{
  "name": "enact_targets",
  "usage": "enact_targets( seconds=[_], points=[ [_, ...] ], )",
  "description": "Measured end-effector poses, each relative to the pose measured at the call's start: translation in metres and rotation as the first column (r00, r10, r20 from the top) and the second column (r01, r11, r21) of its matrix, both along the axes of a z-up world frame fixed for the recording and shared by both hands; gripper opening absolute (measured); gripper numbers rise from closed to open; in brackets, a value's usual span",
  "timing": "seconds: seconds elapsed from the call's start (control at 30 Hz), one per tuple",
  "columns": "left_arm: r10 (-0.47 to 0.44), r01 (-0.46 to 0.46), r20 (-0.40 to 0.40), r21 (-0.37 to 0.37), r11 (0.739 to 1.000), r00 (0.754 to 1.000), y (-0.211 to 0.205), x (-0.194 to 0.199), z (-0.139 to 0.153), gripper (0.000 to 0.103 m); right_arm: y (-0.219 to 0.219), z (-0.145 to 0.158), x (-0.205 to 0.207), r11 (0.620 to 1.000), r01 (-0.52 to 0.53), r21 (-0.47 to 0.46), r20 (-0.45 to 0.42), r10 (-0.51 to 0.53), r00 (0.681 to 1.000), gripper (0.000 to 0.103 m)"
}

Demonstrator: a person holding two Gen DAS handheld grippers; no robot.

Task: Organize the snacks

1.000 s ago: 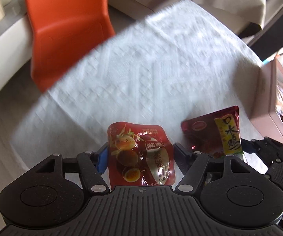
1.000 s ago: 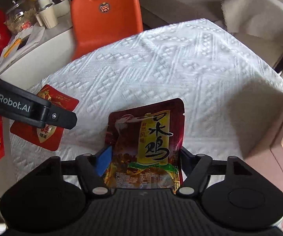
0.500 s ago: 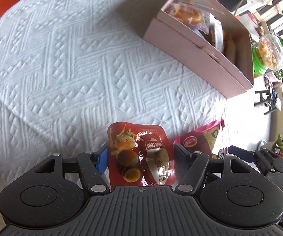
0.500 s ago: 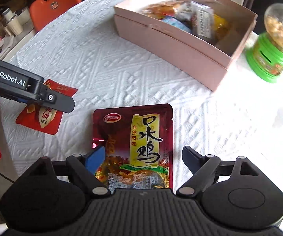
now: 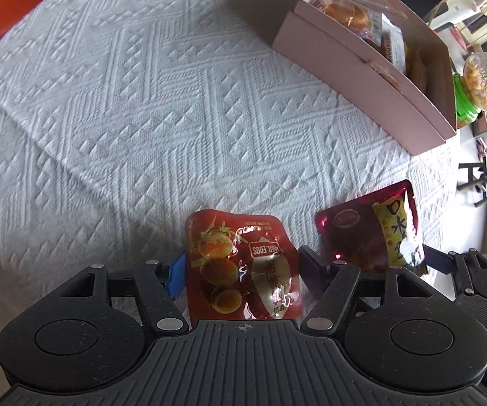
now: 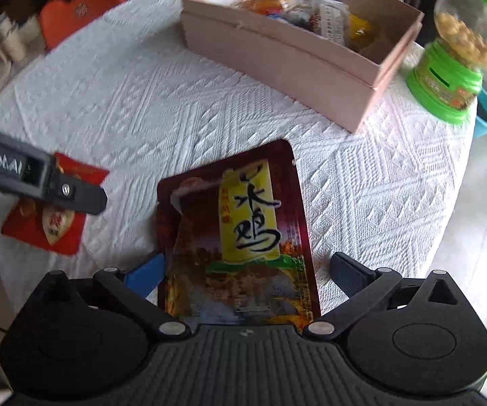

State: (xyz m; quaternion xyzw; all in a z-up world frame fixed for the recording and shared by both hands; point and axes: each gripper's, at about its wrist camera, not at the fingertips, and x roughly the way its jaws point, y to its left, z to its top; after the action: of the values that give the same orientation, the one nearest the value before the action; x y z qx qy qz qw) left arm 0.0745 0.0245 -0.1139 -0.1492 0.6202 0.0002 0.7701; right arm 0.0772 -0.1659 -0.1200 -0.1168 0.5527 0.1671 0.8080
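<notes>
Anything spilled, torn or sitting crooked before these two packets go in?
Nothing stands out. The quail egg packet and chicken packet look intact in the grippers; the pink box sits flat, snacks inside.

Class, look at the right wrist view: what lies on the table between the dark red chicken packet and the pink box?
Nothing: only bare white tablecloth separates the chicken packet from the pink box, clearest in the right wrist view.
</notes>
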Motion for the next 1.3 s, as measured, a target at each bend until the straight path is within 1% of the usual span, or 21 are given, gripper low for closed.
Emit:
enact_targets(
  seconds=[0.1,0.2,0.27,0.33,0.47,0.53,0.6,0.63,0.67,0.7,0.73,0.77,0.97,1.17,1.23,1.3],
  points=[
    [0.006,-0.006,0.008,-0.005,1.000,1.000,0.000,-0.002,0.003,0.072,0.005,0.000,0.008,1.000,-0.024,-0.017,-0.044,0.023,0.999,0.103],
    [-0.017,0.017,0.015,0.023,1.000,1.000,-0.005,-0.003,0.005,0.072,0.006,0.001,0.015,1.000,-0.020,-0.012,-0.068,0.019,0.997,0.103],
    [-0.038,0.037,0.014,0.050,0.998,0.999,-0.009,-0.004,0.005,0.072,0.007,0.001,0.016,1.000,-0.010,-0.015,-0.066,0.009,0.998,0.103],
    [-0.052,0.051,0.014,0.060,0.997,0.999,-0.010,-0.006,0.006,0.072,0.008,0.001,0.016,1.000,0.002,-0.016,-0.053,-0.003,0.999,0.103],
    [-0.054,0.053,0.012,0.049,0.997,0.998,-0.010,-0.009,0.005,0.072,0.008,0.000,0.008,0.999,0.048,-0.010,-0.009,-0.048,0.999,0.103],
    [-0.054,0.053,0.007,0.050,0.997,0.999,-0.010,-0.010,0.004,0.072,0.010,0.000,0.007,0.999,0.042,-0.014,-0.003,-0.042,0.999,0.103],
    [-0.056,0.056,0.003,0.051,0.997,0.998,-0.010,-0.010,0.003,0.072,0.010,0.002,0.010,1.000,0.025,-0.016,-0.016,-0.026,1.000,0.103],
    [-0.058,0.057,0.002,0.051,0.997,0.998,-0.010,-0.010,0.003,0.072,0.009,0.002,0.012,1.000,0.022,-0.012,-0.025,-0.022,0.999,0.099],
    [-0.059,0.059,0.002,0.051,0.997,0.998,-0.010,-0.010,0.004,0.072,0.009,0.005,0.012,1.000,0.021,-0.010,-0.023,-0.022,0.999,0.092],
    [-0.061,0.061,0.002,0.053,0.997,0.998,-0.010,-0.010,0.004,0.072,0.008,0.008,0.012,1.000,0.016,-0.005,-0.022,-0.016,1.000,0.088],
    [-0.062,0.062,0.002,0.054,0.997,0.998,-0.010,-0.010,0.004,0.072,0.008,0.011,0.013,1.000,0.009,0.000,-0.024,-0.009,1.000,0.078],
    [-0.063,0.063,0.002,0.054,0.997,0.998,-0.010,-0.009,0.004,0.072,0.008,0.014,0.012,1.000,0.006,-0.004,-0.021,-0.006,1.000,0.075],
    [-0.087,0.087,0.002,0.050,0.995,0.996,-0.016,-0.004,0.005,0.072,0.001,0.033,0.004,1.000,0.029,0.004,0.001,-0.029,1.000,0.071],
    [-0.113,0.112,0.007,0.033,0.993,0.994,-0.026,0.003,0.005,0.072,-0.010,0.043,0.000,0.998,0.060,0.027,0.002,-0.060,0.998,0.070],
    [-0.106,0.105,0.031,0.007,0.994,0.994,-0.026,0.009,0.011,0.072,-0.012,0.044,0.000,0.998,0.064,0.024,0.006,-0.064,0.998,0.070],
    [-0.088,0.090,0.084,-0.031,0.995,0.993,-0.022,0.022,0.025,0.072,-0.012,0.043,0.001,0.997,0.071,0.017,0.007,-0.071,0.997,0.070]
  ],
)
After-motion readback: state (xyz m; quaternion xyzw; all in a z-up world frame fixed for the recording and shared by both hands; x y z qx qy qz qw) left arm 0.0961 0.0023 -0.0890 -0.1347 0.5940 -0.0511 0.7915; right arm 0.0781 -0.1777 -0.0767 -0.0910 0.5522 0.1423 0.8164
